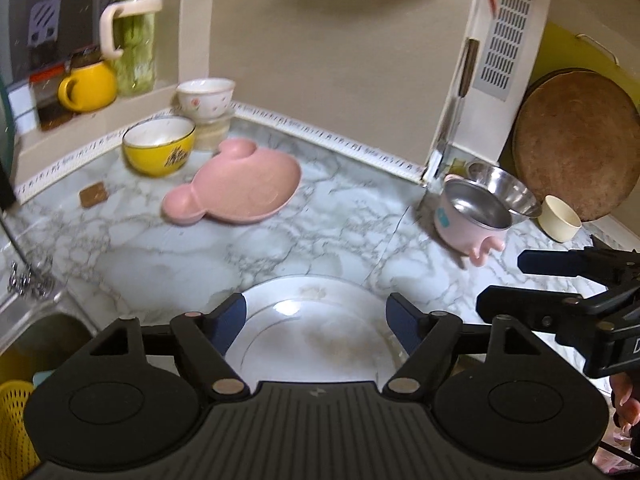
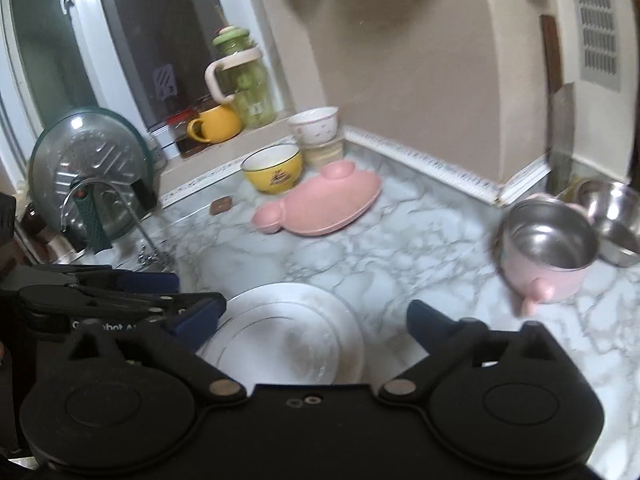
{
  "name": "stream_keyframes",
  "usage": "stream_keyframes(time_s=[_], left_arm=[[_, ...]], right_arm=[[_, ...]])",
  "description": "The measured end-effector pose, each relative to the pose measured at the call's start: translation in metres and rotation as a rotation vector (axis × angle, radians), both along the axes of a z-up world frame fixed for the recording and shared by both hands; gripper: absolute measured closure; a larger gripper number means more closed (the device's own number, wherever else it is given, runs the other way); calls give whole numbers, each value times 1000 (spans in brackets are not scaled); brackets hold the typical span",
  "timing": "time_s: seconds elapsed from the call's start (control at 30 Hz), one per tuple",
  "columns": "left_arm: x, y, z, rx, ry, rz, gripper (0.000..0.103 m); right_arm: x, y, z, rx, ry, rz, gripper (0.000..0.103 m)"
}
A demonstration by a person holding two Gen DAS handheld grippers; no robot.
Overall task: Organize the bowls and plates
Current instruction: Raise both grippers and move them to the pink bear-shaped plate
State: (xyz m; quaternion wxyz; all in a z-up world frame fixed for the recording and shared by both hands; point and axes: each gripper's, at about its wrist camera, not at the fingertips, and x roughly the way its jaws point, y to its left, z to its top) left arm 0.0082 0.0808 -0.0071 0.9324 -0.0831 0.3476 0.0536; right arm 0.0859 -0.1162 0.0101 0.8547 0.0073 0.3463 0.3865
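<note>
A white plate (image 1: 312, 336) (image 2: 288, 332) lies on the marble counter near the front edge. My left gripper (image 1: 316, 322) is open, its fingers on either side of the plate and over it. My right gripper (image 2: 314, 322) is open just right of the plate; it also shows in the left wrist view (image 1: 504, 284). Farther back lie a pink bear-shaped plate (image 1: 236, 188) (image 2: 320, 204), a yellow bowl (image 1: 158, 150) (image 2: 274, 170), and a white flowered bowl (image 1: 205, 98) (image 2: 314, 124) stacked on a container. At right stand a pink steel-lined bowl (image 1: 472, 216) (image 2: 544, 248) and a steel bowl (image 1: 504, 188) (image 2: 616, 216).
A sink (image 1: 40, 340) with a faucet (image 2: 104, 208) is at left, with a glass lid (image 2: 88, 160) behind it. A yellow mug (image 1: 86, 88) and a green jar (image 1: 134, 40) stand on the sill. A round wooden board (image 1: 576, 144) and a cream cup (image 1: 560, 218) are at right.
</note>
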Motion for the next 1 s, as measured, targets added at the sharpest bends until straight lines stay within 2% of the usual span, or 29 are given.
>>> stream_keyframes(time_s=[0.1,0.27,0.47,0.57,0.7,0.8,1.0], left_arm=[[6,-8,5,16,-22,-10,23],[19,-23,11,17,-86,-19,0],[44,-52,14,64,-133,-75,0],[60,-67,12,77,-125,-108,0],[82,-84,11,65,-110,-147,0],[98,-99,10,85,-108,-164,0],[124,-121,6,96,-91,-198,0]], right_arm=[[1,-10,3,6,-35,-40,1],[4,-33,11,-5,-95,-110,0],[13,-68,11,-33,-108,-222,0],[17,-88,9,-33,-117,-281,0],[24,-112,7,-59,-168,-364,0],[27,-125,7,-89,-219,-390,0],[44,-149,7,-155,-217,-438,0]])
